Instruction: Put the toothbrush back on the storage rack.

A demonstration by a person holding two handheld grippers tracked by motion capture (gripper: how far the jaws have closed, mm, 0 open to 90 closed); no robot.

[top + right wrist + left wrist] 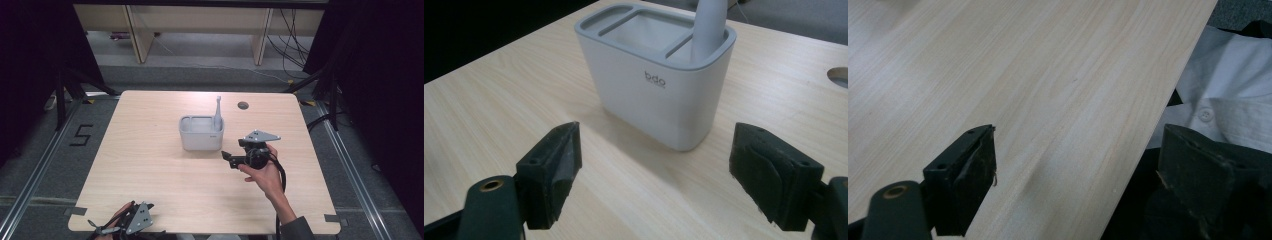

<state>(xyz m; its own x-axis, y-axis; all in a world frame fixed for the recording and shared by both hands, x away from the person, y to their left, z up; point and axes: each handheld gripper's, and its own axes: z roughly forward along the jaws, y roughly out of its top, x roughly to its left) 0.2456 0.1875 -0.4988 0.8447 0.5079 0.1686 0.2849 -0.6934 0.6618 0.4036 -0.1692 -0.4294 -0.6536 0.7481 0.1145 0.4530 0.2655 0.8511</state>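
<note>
The right gripper (654, 175) is hovering spread before the grey rectangular plastic holder (659, 95) — its "bdo" lettering is showing in the right gripper view; the left gripper (1078, 185) is gaping empty at the table's near edge.

Holder (201, 133) sits center frame on table (150, 170), toothbrush (218, 114) upright in its right-end compartment. Table hole (243, 105) up right of holder. Right gripper (229, 157) just lower right of holder, jaws toward it. Left gripper (102, 229) at bottom left table edge, well apart.

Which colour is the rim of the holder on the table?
The rim of the holder is grey, darker than its whitish body; the right gripper view shows it best.
</note>
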